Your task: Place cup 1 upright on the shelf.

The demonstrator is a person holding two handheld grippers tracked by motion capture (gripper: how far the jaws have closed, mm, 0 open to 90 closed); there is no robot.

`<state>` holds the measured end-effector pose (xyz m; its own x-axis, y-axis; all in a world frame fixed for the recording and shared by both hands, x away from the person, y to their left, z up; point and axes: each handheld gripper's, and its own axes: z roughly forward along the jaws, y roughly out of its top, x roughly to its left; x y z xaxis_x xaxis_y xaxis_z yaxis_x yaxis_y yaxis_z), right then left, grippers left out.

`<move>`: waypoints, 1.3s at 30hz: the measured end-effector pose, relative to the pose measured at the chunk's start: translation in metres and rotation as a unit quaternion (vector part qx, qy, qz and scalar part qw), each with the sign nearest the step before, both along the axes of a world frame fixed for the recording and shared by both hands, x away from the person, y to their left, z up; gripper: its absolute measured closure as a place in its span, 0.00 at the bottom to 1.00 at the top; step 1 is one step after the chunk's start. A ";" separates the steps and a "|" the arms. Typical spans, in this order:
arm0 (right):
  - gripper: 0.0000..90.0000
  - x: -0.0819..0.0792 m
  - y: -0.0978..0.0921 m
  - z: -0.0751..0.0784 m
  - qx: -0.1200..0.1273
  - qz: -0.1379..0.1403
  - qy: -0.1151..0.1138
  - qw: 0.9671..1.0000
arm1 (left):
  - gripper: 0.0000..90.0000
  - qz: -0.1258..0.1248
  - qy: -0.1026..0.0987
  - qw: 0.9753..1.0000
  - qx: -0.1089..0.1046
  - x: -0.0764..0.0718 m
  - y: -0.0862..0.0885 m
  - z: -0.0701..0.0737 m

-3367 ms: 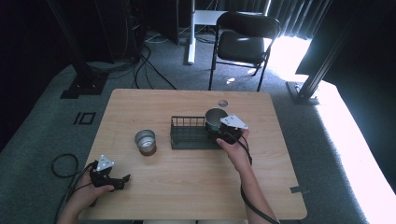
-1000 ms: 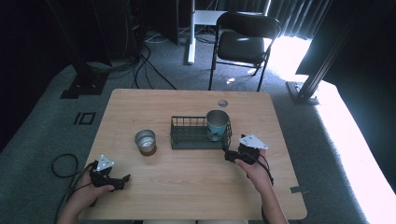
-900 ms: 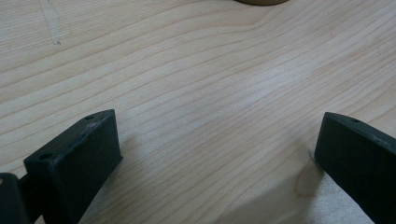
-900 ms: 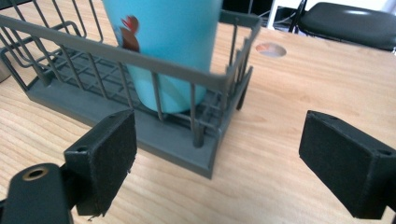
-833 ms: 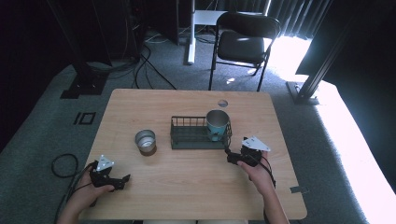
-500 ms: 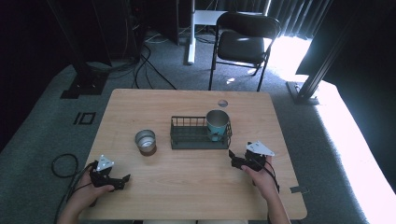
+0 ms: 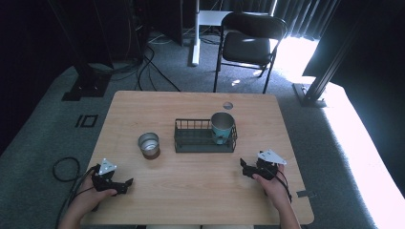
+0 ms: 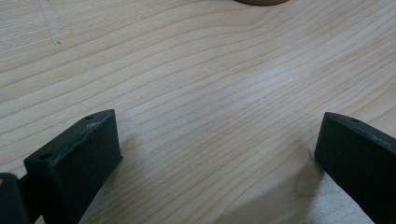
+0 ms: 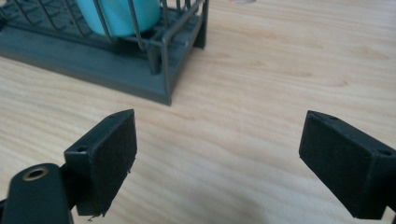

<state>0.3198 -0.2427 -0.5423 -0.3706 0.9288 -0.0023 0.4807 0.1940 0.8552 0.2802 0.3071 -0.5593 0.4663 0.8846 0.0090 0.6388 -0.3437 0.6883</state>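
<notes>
On the wooden worktop (image 7: 191,181), we see the teal cup (image 7: 222,125) upright in the right end of the wire rack (image 7: 191,142), near the centre. Near the front edge, the right gripper (image 7: 245,168) and left gripper (image 7: 125,183) rest wide-jawed, holding nothing.

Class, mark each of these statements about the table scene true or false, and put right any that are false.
1. The teal cup stands inside the wire rack. True.
2. The right gripper is clamped on the teal cup. False: its jaws are open and apart from the cup, over bare table.
3. The metal cup is inside the rack. False: it stands on the table, to the left of the rack.
4. The left gripper is open, holding nothing. True.
5. The teal cup sits at the rack's right end. True.
</notes>
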 end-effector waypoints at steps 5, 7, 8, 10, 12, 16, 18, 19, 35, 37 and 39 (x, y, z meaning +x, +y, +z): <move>0.12 -0.010 -0.010 -0.002 -0.015 -0.005 0.008 1.000 | 0.01 0.000 0.000 1.000 0.000 0.000 0.000 0.000; 0.12 -0.013 -0.013 -0.002 -0.012 -0.009 0.012 1.000 | 0.01 0.000 0.000 1.000 0.000 0.000 0.000 0.000; 0.12 -0.014 -0.015 -0.003 -0.014 -0.011 0.013 1.000 | 0.01 0.000 0.000 1.000 0.000 0.000 0.000 0.000; 0.12 -0.017 -0.019 -0.004 -0.015 -0.016 0.018 1.000 | 0.01 0.000 0.000 1.000 0.000 0.000 0.000 0.000; 0.12 -0.019 -0.023 -0.005 -0.012 -0.022 0.024 0.999 | 0.01 0.000 0.000 1.000 0.000 0.000 0.000 0.000; 0.12 -0.023 -0.031 -0.007 -0.015 -0.030 0.032 0.999 | 0.01 0.000 0.000 1.000 0.000 0.000 0.000 0.000; 0.12 -0.024 -0.033 -0.007 -0.018 -0.031 0.034 0.999 | 0.01 0.000 0.000 1.000 0.000 0.000 0.000 0.000; 0.12 -0.025 -0.035 -0.008 -0.021 -0.032 0.037 0.999 | 0.01 0.000 0.000 1.000 0.000 0.000 0.000 0.000; 0.14 -0.031 -0.052 -0.016 -0.035 -0.032 0.080 0.996 | 0.01 0.000 0.000 1.000 0.000 0.000 0.000 0.000; 0.14 -0.031 -0.053 -0.017 -0.051 -0.024 0.087 0.995 | 0.01 0.000 0.000 1.000 0.000 0.000 0.000 0.000; 0.14 -0.031 -0.054 -0.017 -0.047 -0.022 0.090 0.995 | 0.01 0.000 0.000 1.000 0.000 0.000 0.000 0.000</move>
<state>0.2889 -0.2965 -0.5593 -0.3316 0.9430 -0.0276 0.6344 0.2446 0.7333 0.2803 0.3071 -0.5593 0.4665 0.8845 0.0083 0.6386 -0.3433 0.6887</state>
